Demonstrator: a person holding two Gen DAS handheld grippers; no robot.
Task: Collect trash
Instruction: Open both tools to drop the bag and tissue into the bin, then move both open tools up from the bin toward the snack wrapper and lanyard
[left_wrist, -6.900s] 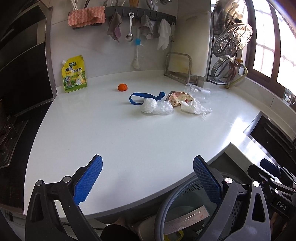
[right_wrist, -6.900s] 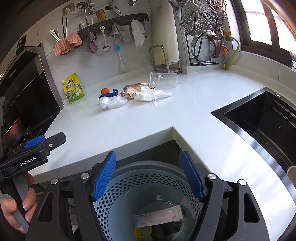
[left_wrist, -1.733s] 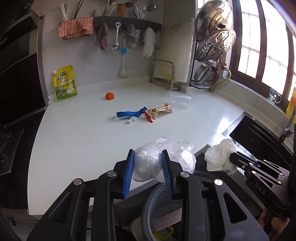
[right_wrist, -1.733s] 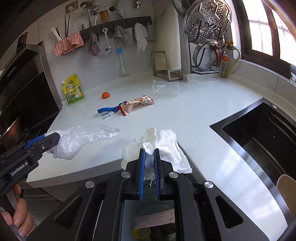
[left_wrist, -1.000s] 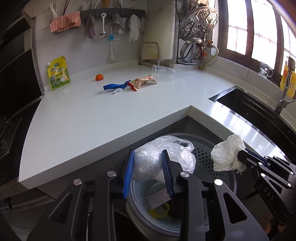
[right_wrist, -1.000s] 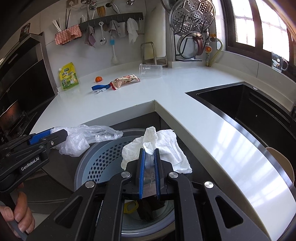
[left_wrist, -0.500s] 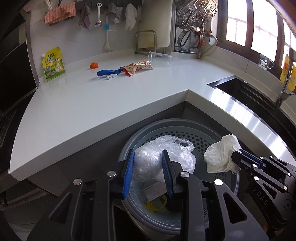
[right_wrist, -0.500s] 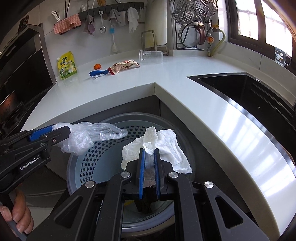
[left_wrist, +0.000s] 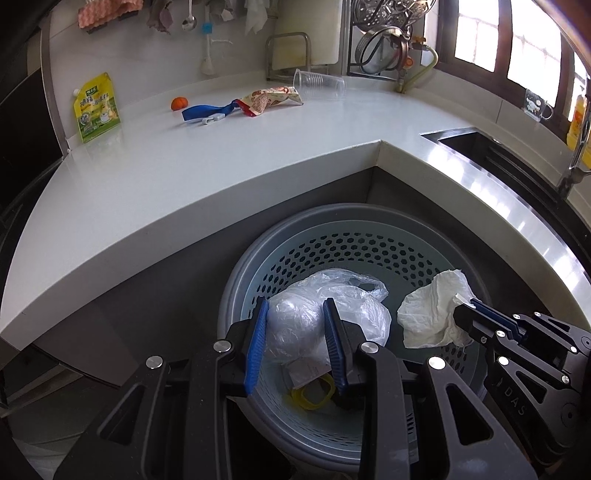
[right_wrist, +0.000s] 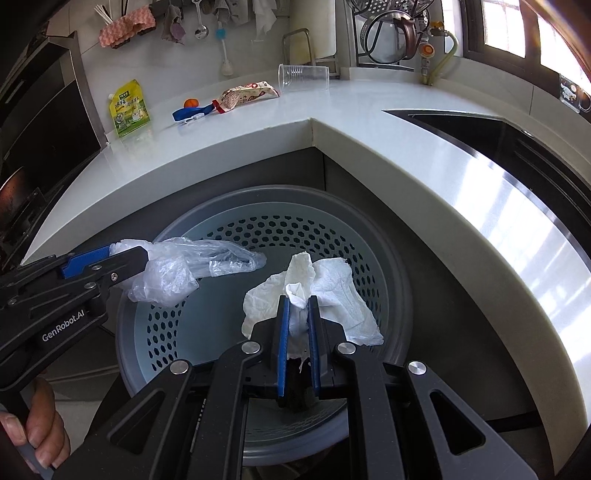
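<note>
Over the perforated bin (left_wrist: 369, 236), both claws clamp trash: plastic bag (left_wrist: 317, 321), tissue (right_wrist: 332, 291).

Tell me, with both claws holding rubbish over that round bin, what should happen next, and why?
Probably open both and let go. The left gripper is shut on the clear plastic bag and the right gripper on the white paper towel, and both hang over the open trash bin, so the pieces should drop inside.
</note>
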